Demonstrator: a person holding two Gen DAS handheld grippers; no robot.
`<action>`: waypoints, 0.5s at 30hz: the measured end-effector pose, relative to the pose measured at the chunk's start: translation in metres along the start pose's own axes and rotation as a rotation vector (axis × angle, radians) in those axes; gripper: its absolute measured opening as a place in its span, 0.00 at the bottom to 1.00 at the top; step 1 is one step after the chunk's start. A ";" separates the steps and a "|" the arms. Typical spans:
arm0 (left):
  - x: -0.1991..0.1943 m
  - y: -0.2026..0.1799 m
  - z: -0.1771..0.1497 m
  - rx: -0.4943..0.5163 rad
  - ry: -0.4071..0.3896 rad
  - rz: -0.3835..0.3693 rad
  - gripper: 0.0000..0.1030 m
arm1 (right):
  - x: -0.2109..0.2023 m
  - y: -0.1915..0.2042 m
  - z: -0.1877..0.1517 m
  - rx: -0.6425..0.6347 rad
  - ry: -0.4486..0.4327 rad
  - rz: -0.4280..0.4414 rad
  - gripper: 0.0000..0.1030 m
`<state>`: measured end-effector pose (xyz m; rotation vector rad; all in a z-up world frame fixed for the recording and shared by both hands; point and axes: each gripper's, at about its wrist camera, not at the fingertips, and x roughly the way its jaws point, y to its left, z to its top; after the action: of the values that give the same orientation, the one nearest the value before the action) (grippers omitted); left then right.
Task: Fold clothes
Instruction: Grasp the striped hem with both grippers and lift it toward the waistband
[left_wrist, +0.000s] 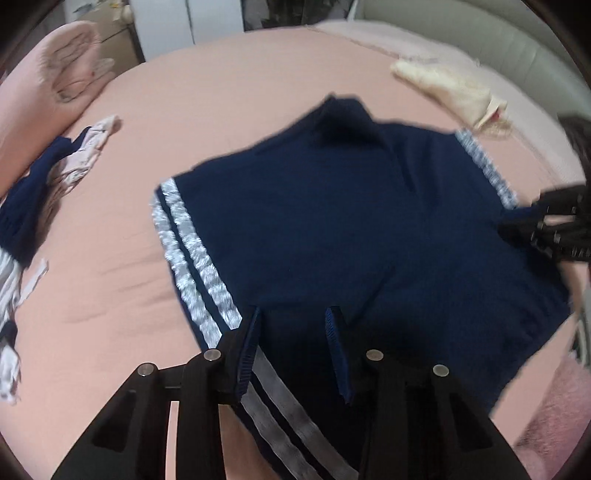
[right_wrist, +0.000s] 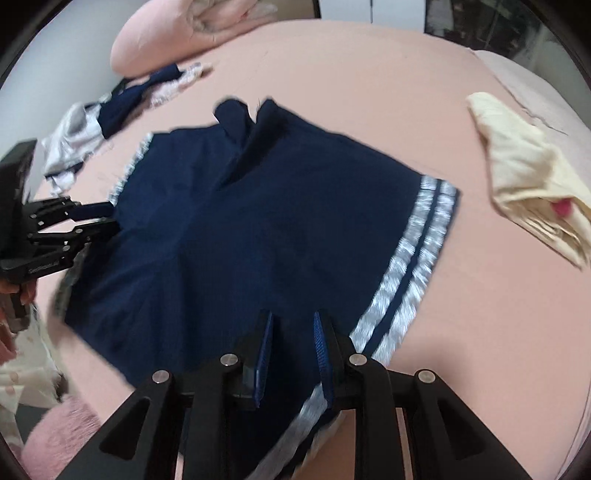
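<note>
Shorts (left_wrist: 332, 229) flat on bed (left_wrist: 240, 92) | both grippers' fingers seemingly apart

Whole navy garment (left_wrist: 332, 229) is smeared with motion blur, so its silver stripes (left_wrist: 192, 254) read as fuzzy streaks, and its near hem disappears under the left gripper (left_wrist: 293, 314) and off the bottom edge. The right gripper (right_wrist: 293, 319) sits over that garment's hem too, and I honestly can't tell if either set of pads is pinching cloth. Left of the garment, the clothes pile (right_wrist: 96, 122) is too blurry to sort out.
</note>
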<state>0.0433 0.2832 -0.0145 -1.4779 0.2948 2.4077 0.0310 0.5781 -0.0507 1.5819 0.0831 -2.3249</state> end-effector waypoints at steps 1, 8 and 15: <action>0.005 0.001 0.003 0.001 -0.006 0.003 0.33 | 0.005 -0.004 0.003 0.005 -0.008 0.009 0.21; 0.020 0.022 0.043 -0.018 -0.027 0.077 0.35 | 0.015 -0.039 0.034 0.063 -0.078 -0.069 0.21; -0.015 -0.006 0.082 0.029 -0.100 -0.122 0.34 | -0.012 -0.059 0.045 0.097 -0.143 -0.085 0.21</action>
<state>-0.0169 0.3131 0.0356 -1.3188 0.2093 2.3605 -0.0227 0.6259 -0.0308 1.4779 0.0038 -2.5356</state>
